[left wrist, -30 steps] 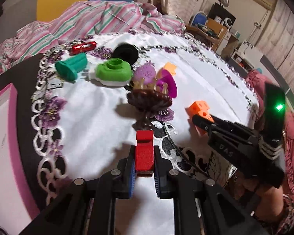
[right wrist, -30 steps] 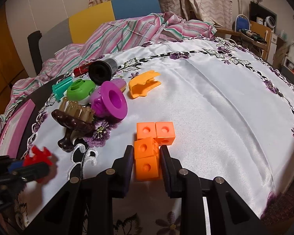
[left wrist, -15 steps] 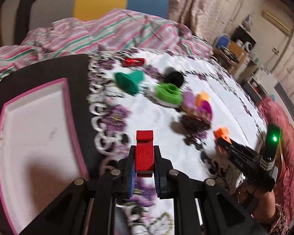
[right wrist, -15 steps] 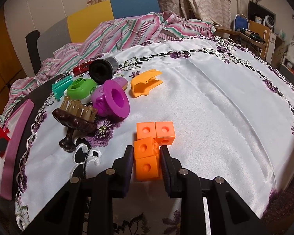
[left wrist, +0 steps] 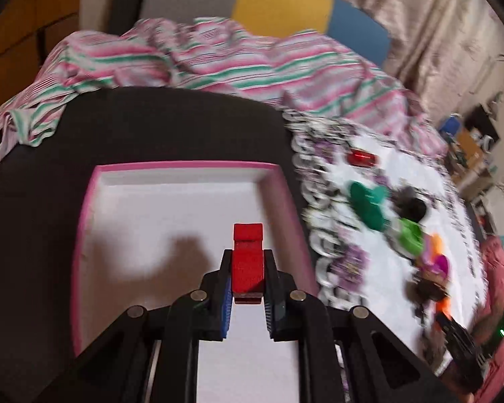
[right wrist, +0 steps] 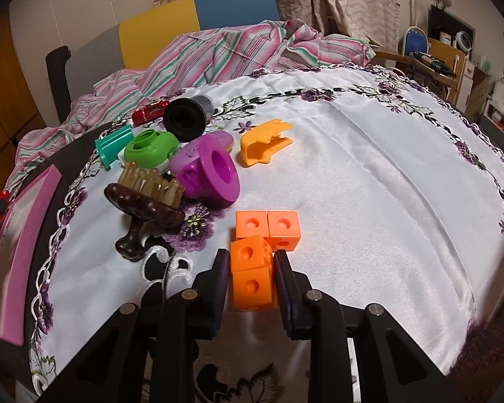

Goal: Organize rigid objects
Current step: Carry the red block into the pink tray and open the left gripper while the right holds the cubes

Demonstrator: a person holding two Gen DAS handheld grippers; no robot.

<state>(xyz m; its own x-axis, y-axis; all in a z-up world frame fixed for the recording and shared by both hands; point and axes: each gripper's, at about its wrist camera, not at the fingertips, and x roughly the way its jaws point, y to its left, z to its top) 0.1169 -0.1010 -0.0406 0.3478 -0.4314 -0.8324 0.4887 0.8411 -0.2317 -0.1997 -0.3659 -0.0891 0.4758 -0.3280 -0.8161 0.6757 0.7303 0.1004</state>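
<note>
The left tool pinches a red block between its blue pads, the block standing up out of the jaws. It hangs above the white floor of a pink-rimmed tray, which sits on a dark surface at the left end of the bench; whether the block touches the tray floor cannot be told.

The right tool is pressed onto a cluster of orange cubes, gripping the nearest cubes from both sides while the cluster rests on the white embroidered tablecloth. Further off and to the left lies a loose group: a brown brush with its bristles up, a purple piece, a green cap, a teal cylinder, a black funnel-shaped piece and a small red tube. A yellow-orange clip lies just right of them. A striped cloth is bunched at the far edge.
</note>
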